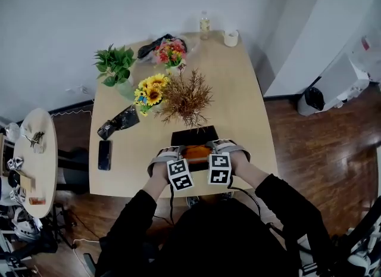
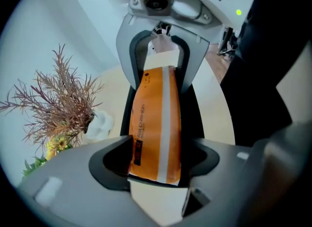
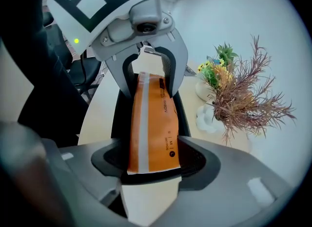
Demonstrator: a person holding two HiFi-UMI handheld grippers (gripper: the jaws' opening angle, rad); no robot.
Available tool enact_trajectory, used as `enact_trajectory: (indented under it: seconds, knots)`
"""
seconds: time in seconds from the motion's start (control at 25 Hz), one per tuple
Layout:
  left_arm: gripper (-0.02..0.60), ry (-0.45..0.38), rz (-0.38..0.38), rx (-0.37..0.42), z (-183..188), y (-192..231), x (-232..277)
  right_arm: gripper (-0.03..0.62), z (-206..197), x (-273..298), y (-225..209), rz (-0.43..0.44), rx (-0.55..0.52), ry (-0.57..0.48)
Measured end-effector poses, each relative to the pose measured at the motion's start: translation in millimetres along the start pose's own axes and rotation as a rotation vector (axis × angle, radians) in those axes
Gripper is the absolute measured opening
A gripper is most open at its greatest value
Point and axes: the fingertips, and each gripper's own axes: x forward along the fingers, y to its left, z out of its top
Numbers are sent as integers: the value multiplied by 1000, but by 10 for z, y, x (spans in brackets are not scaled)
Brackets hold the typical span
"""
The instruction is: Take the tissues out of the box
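- Left gripper [image 1: 176,153] is clamped on the left end of the orange pack [image 1: 196,151], and its marker cube hides that end from above
- The pack lies over a black box [image 1: 194,133] near the table's [image 1: 238,109] front edge; whether it sits inside cannot be told
- Right gripper [image 1: 218,151] is clamped on the pack's right end

wooden table [image 1: 244,115] | on it: phone [image 1: 105,154], bottle [image 1: 205,25], cup [image 1: 230,37], potted plant [image 1: 116,67]
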Motion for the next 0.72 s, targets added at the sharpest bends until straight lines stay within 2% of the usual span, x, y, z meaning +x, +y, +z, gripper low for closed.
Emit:
enact_trajectory:
  seconds: [0.32,0.48,0.72]
  knots:
    - [275,19,44,18,333,214,-652,287,57,-703,-187,-36,-15,-22]
    - [275,25,87,48,501,328,-970,287,72,-1044,-278,-82,-11,-26]
    - [276,3,117,107,874,340,-1160,288,-143,-1410,-281,-141,23,-8]
